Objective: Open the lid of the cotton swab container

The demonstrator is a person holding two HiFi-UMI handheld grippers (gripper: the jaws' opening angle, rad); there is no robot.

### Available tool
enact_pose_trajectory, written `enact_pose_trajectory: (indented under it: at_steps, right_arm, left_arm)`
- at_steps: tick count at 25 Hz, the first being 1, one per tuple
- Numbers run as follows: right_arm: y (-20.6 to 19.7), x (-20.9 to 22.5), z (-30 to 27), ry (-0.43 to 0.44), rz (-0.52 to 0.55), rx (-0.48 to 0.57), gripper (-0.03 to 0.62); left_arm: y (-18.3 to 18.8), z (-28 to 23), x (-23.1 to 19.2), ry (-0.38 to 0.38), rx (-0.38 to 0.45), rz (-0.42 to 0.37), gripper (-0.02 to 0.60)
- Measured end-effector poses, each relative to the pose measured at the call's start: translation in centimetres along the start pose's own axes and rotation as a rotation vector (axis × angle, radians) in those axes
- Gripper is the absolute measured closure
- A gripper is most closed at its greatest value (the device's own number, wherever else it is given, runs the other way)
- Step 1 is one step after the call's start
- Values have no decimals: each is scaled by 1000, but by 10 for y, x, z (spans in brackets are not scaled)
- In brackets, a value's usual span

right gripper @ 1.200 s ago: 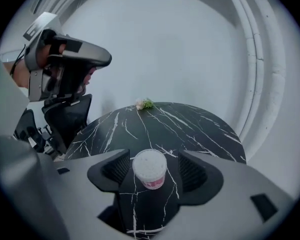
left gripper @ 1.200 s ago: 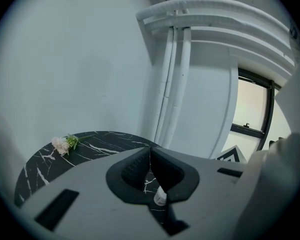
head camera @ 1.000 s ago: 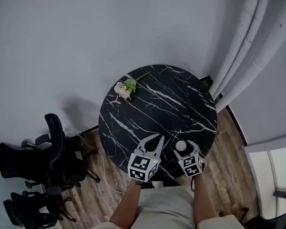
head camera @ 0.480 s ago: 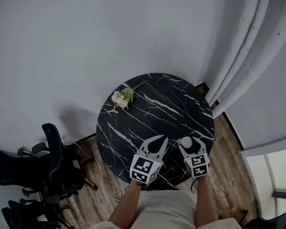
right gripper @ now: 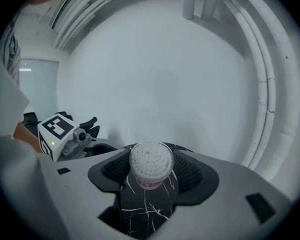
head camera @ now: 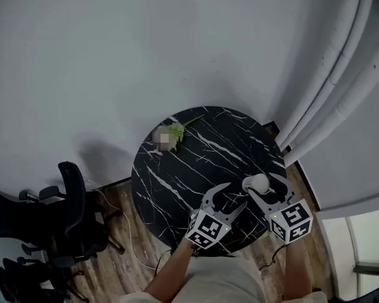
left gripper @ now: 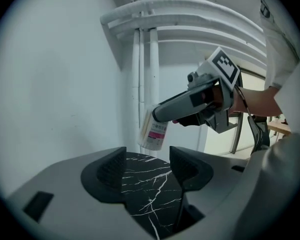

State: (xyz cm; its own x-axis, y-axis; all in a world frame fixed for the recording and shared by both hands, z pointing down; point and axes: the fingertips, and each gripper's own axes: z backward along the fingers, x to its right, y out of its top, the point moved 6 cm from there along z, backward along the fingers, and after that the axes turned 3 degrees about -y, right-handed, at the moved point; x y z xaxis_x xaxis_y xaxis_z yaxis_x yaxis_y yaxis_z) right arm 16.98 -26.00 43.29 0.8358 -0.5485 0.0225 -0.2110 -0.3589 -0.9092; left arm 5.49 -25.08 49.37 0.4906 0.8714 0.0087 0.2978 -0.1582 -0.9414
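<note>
Dark grey fingers (left gripper: pixel 110 171); black-white marker cubes (head camera: pixel 206 228); beige clothing (head camera: pixel 221 284).

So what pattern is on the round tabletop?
The round tabletop is black with thin white marble-like veins, and it shows best in the head view.

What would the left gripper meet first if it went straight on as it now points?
Probably the cotton swab container in the right gripper, just ahead of the left gripper, whose jaws have just opened with nothing between them. Depth is unclear; passing below, it would reach the marble table.
</note>
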Motion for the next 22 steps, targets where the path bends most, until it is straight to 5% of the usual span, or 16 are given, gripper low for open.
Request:
enact_pose_trajectory:
  at_steps: [6,13,17,22]
  right_arm:
    - [2,-44,-3,209,50,-64,303]
    - [6,-69,0,199,84,-154,303]
    - [12,-70,2,208,74,-76,303]
    - [23,-71,23,309,125,155,303]
  left_arm:
    - [-3,2,15,46,19,0,304]
    - [-2,6,25,116,18,-50,305]
    - [2,7,21,46,55,-20,314]
    - [10,10,22,-97,107,21,314]
